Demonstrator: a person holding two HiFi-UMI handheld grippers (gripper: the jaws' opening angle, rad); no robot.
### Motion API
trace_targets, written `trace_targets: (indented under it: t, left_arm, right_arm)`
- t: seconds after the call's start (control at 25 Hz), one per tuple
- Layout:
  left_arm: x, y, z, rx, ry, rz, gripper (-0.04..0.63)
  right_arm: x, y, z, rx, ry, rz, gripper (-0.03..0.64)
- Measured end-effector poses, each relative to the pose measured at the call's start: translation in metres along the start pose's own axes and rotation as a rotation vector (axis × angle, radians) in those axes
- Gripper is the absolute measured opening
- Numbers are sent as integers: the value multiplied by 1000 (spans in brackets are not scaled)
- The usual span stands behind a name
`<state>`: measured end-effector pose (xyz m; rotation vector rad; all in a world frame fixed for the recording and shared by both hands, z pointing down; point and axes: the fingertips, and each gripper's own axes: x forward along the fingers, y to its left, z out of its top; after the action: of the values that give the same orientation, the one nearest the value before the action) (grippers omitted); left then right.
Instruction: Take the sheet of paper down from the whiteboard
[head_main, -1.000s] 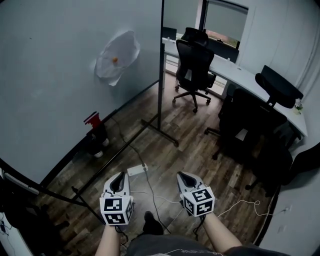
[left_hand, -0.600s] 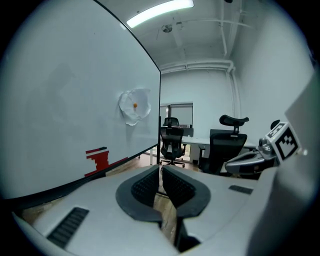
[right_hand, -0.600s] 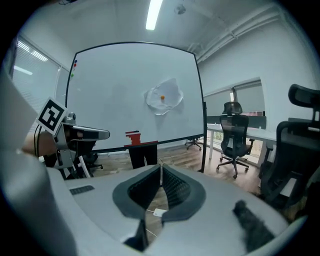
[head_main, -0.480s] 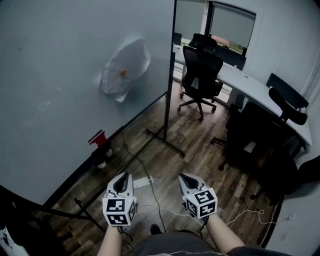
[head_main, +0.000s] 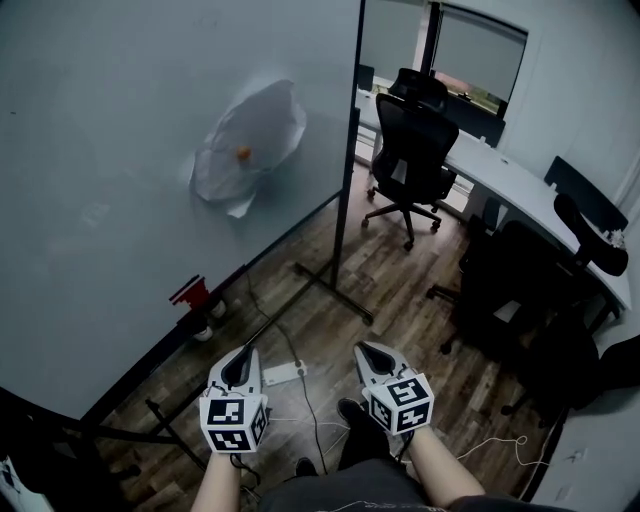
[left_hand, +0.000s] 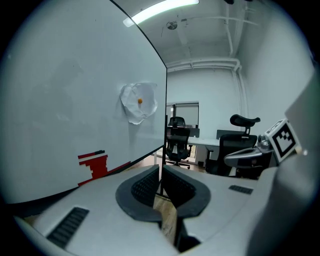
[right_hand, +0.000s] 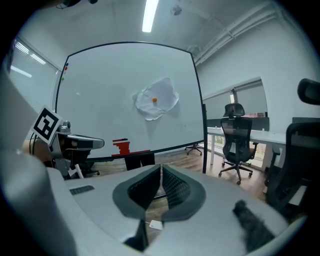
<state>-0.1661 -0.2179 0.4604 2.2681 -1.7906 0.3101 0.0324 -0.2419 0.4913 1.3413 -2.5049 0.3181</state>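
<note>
The whiteboard (head_main: 100, 150) fills the left of the head view. The sheet of paper (head_main: 250, 135) hangs on it, crumpled and pinned by 1 orange magnet (head_main: 242, 153). Its long axis runs from 8 o'clock up to 2 o'clock. The left gripper (head_main: 247, 352) has its 2 jaws closed on nothing; the sheet lies at its 12 o'clock, well apart and higher. The right gripper (head_main: 363, 349) is likewise closed and empty, with the sheet at its 11 o'clock. The left gripper looks nearer for the reach.
</note>
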Motion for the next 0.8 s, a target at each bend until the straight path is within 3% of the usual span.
trace_targets:
  t: [0.48, 0.8]
  left_arm:
    - [85, 22, 46, -40, -17, 206, 31]
    - [125, 31, 73, -83, -21, 310, 31]
  right_arm:
    - [131, -54, 52, -52, 2, 238, 25]
    - [179, -70, 83, -102, -8, 374, 25]
